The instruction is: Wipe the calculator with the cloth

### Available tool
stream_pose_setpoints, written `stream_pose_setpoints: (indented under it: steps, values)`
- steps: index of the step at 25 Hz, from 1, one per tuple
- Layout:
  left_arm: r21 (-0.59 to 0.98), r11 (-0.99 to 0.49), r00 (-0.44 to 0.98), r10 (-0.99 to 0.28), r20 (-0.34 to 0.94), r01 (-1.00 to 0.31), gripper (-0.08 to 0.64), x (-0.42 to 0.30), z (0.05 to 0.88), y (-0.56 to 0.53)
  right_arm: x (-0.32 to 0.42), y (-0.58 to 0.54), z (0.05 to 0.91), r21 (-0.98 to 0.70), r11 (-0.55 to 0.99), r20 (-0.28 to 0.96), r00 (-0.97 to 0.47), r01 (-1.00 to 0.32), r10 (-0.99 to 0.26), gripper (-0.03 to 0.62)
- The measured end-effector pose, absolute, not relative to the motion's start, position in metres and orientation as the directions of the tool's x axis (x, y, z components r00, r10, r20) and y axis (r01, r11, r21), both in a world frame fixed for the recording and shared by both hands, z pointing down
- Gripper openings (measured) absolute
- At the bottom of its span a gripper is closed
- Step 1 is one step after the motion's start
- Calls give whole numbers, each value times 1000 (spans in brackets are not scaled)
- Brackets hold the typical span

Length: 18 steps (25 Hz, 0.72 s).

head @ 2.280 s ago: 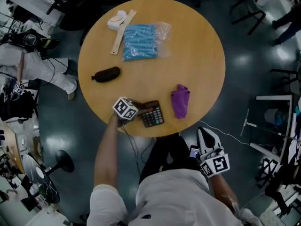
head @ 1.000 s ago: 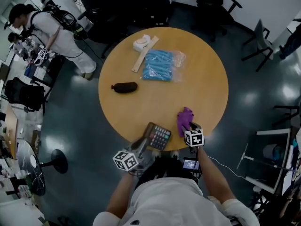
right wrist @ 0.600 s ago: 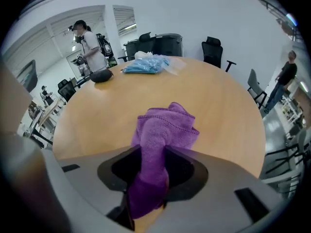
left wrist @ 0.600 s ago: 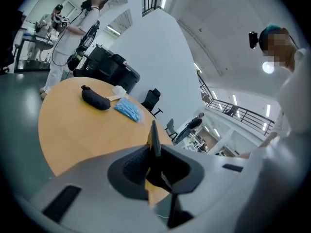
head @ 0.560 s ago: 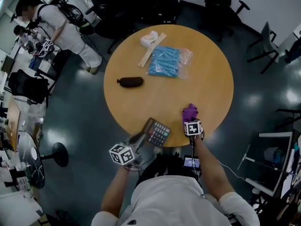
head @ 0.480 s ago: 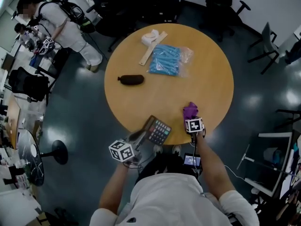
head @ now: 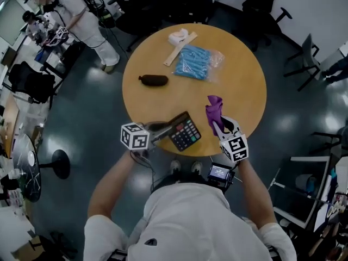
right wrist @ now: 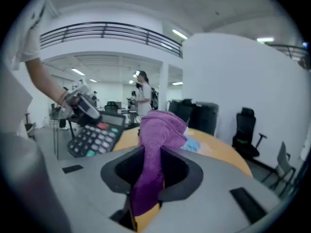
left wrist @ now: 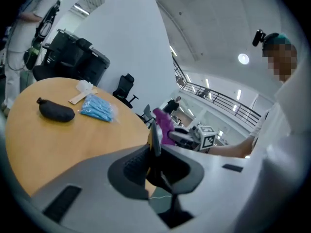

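My left gripper is shut on the left edge of the black calculator, which it holds off the round wooden table, keys up. In the left gripper view the calculator stands edge-on between the jaws. The purple cloth hangs from my right gripper, raised just right of the calculator. That gripper's jaws are closing and pinch the cloth between them. From the right gripper view the calculator shows to the left, keys toward me.
A black pouch, a blue plastic bag, a wooden strip and a white object lie on the table's far half. A person stands at the upper left. Office chairs ring the table.
The right gripper came to the cloth, closed on it and lifted it off the table. The left gripper rose with the calculator and turned it more face-up.
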<state>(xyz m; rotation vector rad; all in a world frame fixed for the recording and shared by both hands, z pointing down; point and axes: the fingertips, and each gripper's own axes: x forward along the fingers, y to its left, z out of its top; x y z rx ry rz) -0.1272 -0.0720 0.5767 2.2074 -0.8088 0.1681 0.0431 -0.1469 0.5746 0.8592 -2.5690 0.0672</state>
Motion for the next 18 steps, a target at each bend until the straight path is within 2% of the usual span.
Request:
stream_pose_setpoints:
  steps: [2,5,8,12,18]
  values:
    - [612,-544,816,-446,369,-574,61,-122,565,-82,20,-135,532,175,846,346,-773,-504,-532,100]
    - [605,-597,850,-383,363,-527,61,-110,542,-95,-11,-120,494,328,860,321,-810,-391,-491,100]
    - [595,-647,878,-346,330,-478,60,-97,514,-107,-33,-121,481,447,839,352,-802,-310,-483,100]
    - [584,-681,896,-309,319,-442,60,-87,497,-109,-41,-116,475,519,820,387,-789,-242,-478,100]
    - [556,-718,905,-279,321,-419,60,-83,483,-117,-49,-100,469,629,776,434,-805,-51,-405,98]
